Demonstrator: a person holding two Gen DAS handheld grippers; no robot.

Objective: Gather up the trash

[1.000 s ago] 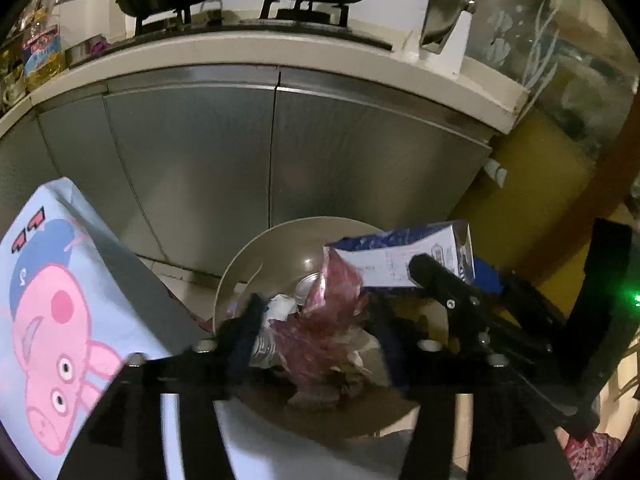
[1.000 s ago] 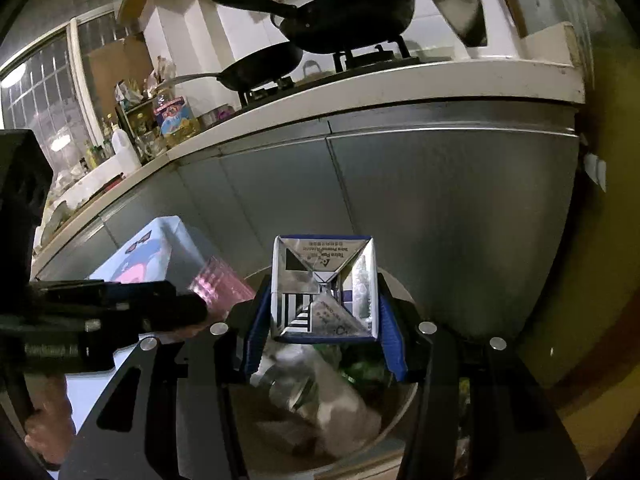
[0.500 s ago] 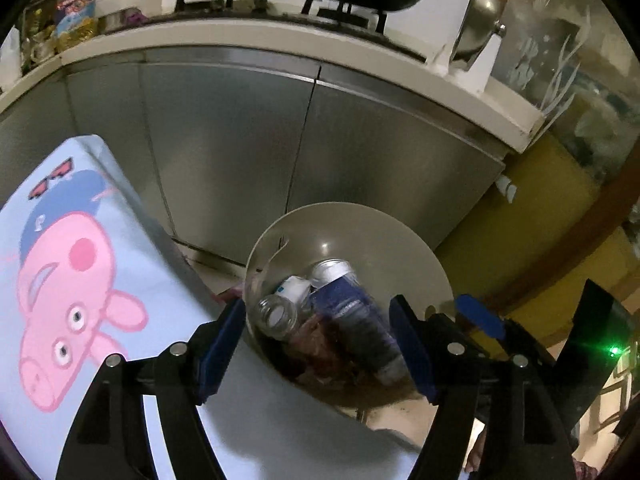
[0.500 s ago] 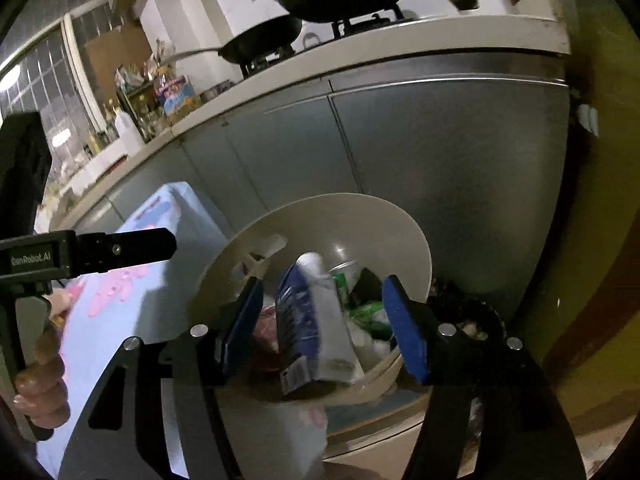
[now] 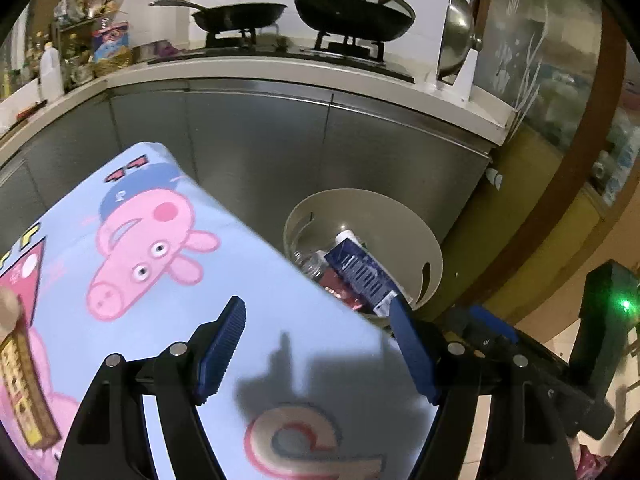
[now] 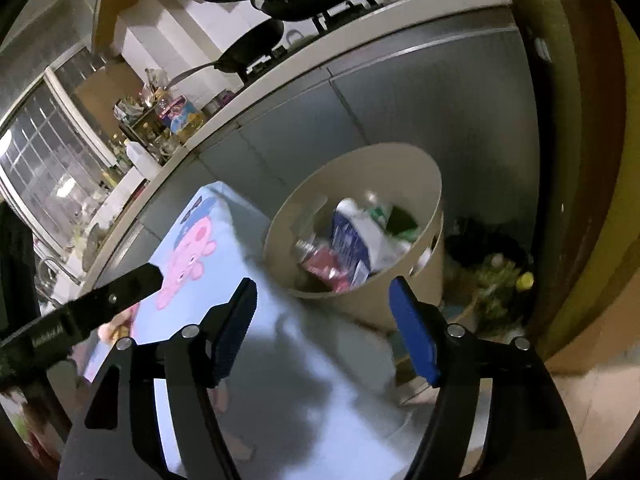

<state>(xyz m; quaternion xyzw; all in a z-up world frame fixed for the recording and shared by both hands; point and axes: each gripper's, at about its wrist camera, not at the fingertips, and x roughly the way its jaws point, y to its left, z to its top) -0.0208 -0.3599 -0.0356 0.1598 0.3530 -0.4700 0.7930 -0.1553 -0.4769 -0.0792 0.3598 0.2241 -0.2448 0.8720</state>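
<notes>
A beige round bin (image 5: 404, 220) stands on the floor against the steel cabinets. Inside it lie a blue and white carton (image 5: 360, 274), a red wrapper (image 6: 320, 260) and a clear bottle (image 5: 308, 262). My left gripper (image 5: 316, 346) is open and empty, hovering over the cartoon-pig tablecloth (image 5: 140, 240) to the near left of the bin. My right gripper (image 6: 324, 330) is also back over the cloth corner; its jaws are opening with nothing between them. The bin (image 6: 420, 176) and carton (image 6: 352, 244) lie just beyond its fingertips. One finger of the left gripper (image 6: 120, 292) reaches in from the left.
Grey cabinet doors (image 5: 260, 148) and a worktop with pans (image 5: 352, 12) rise behind the bin. A yellow-brown box (image 5: 20, 380) lies at the cloth's left edge. A dark bag with greens and yellow bits (image 6: 500, 272) sits on the floor right of the bin.
The carton left my right gripper and the red wrapper left my left gripper; both now lie in the bin. Both grippers drew back from the bin over the table.
</notes>
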